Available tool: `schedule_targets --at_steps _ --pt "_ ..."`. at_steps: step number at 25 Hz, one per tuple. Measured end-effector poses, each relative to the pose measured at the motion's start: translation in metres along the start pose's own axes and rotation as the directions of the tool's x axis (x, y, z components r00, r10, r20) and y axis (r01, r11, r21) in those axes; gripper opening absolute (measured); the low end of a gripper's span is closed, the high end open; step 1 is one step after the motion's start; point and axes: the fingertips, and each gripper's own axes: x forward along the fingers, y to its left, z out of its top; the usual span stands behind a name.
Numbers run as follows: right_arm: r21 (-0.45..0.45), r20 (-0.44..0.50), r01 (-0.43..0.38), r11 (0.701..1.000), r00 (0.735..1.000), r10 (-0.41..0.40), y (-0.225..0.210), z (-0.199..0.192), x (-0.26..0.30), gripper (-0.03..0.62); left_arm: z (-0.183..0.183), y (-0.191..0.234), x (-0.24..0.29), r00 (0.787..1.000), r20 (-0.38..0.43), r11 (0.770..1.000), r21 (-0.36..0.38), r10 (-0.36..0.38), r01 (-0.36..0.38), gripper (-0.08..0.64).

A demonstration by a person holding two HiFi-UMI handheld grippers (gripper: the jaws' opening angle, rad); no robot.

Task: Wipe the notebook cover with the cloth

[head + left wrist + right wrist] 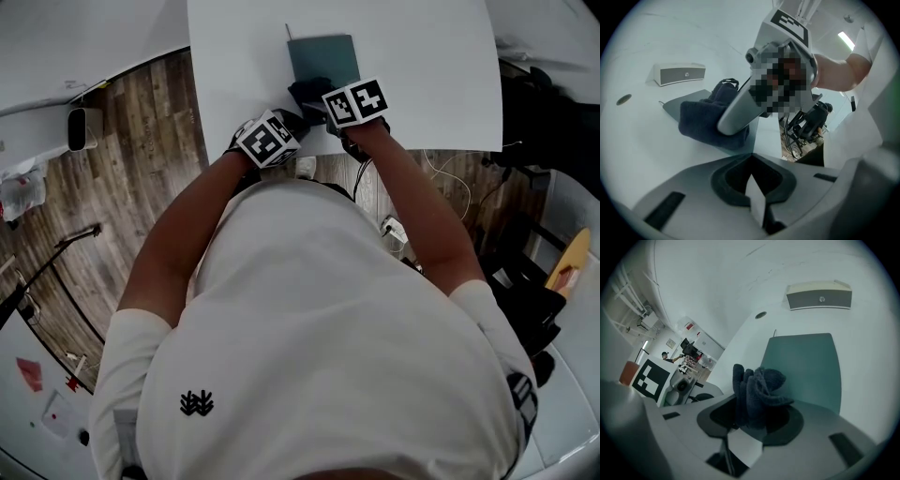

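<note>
A teal notebook (pixel 325 56) lies flat on the white table (pixel 422 56), close to its near edge. My right gripper (pixel 352 103) is shut on a dark blue cloth (pixel 307 92), which rests bunched on the notebook's near end. In the right gripper view the cloth (pixel 759 390) stands up out of the right gripper (pixel 750 425), with the notebook (pixel 806 366) beyond it. My left gripper (pixel 269 139) hovers at the table's near edge, left of the notebook. The left gripper (pixel 757 194) is shut with nothing in it, and faces the cloth (pixel 705 119) and the right gripper (pixel 736 119).
A white bar-shaped speaker (pixel 819 295) stands on the table beyond the notebook, with a small round hole (pixel 761 314) in the tabletop to its left. Wooden floor (pixel 141 169) and cables (pixel 450 183) lie below the table's near edge.
</note>
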Motion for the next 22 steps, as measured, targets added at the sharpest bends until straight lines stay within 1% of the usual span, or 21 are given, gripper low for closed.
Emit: schedule_targets --at_steps 4,7,14,22 --pt "0.03 -0.001 -0.023 0.999 1.0 0.023 -0.003 0.0 0.001 0.146 -0.001 0.0 -0.001 1.0 -0.002 1.0 -0.005 -0.005 0.005 0.006" --pt "0.063 0.007 -0.025 0.998 1.0 0.025 -0.016 0.0 -0.006 0.146 -0.001 0.0 0.0 1.0 0.0 1.0 -0.003 -0.006 0.006 0.006" --pt "0.135 0.034 0.023 0.991 0.999 -0.028 -0.06 -0.004 -0.034 0.146 -0.003 -0.001 -0.003 1.0 -0.005 1.0 -0.009 -0.012 0.012 0.006" --pt "0.203 0.061 0.086 0.975 0.993 -0.1 -0.107 -0.013 -0.066 0.146 -0.003 0.0 -0.005 1.0 -0.007 1.0 -0.016 -0.018 0.018 0.006"
